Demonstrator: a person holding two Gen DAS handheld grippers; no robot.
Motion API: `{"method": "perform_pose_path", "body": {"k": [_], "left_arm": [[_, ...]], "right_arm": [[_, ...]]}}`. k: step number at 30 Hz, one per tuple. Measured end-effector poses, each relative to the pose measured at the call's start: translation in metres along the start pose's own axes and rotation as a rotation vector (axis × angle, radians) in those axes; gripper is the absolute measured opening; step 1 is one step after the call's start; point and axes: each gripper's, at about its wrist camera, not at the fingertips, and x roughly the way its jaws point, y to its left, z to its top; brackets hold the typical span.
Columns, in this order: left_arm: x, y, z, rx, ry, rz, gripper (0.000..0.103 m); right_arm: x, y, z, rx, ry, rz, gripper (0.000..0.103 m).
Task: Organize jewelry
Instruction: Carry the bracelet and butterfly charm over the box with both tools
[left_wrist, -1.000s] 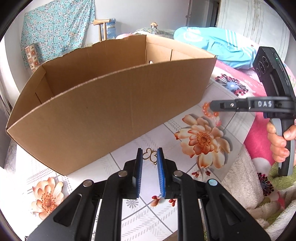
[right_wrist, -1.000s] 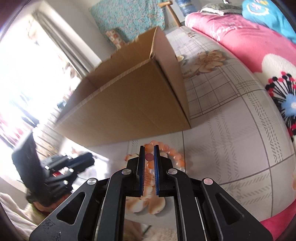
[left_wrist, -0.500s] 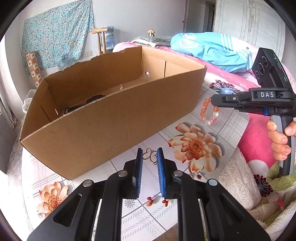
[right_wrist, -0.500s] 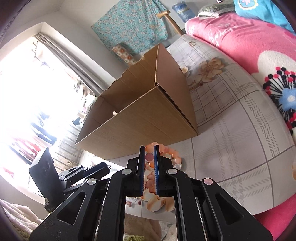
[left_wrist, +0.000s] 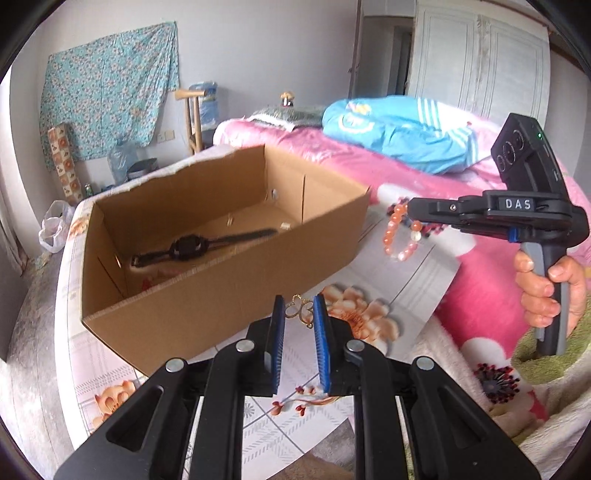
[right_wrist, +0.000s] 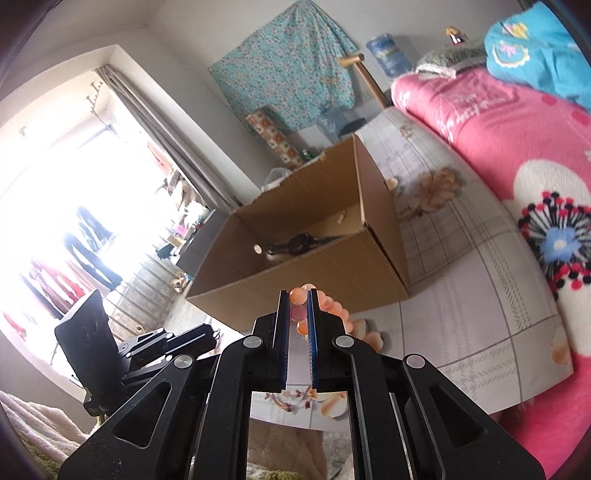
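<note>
An open cardboard box (left_wrist: 221, 295) stands on the floral tablecloth, with a black wristwatch (left_wrist: 188, 248) lying inside; box (right_wrist: 369, 258) and watch (right_wrist: 299, 242) also show in the right wrist view. My left gripper (left_wrist: 299, 312) is shut on a small gold butterfly-shaped piece (left_wrist: 301, 311), held above the table just in front of the box's near wall. My right gripper (right_wrist: 298, 312) is shut on an orange bead bracelet (right_wrist: 299, 314), which hangs in the air right of the box (left_wrist: 400, 236).
A pink flowered blanket (left_wrist: 480, 266) covers the bed to the right, with a blue garment (left_wrist: 399, 136) on it. The table edge (left_wrist: 443, 273) runs beside the bed. A fluffy white and green cover (left_wrist: 546, 406) lies at the lower right.
Both grippers have risen with their pieces held. The box interior and the watch have come into view. The bracelet now hangs higher, near the box's right end.
</note>
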Motion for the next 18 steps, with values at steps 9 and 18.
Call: {"method": "perform_pose_path", "body": {"k": [9, 18], "left_arm": [[-0.026, 0.013, 0.047, 0.013, -0.072, -0.028, 0.015], [0.025, 0.059, 0.114, -0.066, 0.077, -0.112, 0.015]], "right_arm": [[-0.010, 0.029, 0.039, -0.119, -0.035, 0.056, 0.007], [0.034, 0.040, 0.087, -0.208, 0.057, 0.126, 0.007]]}}
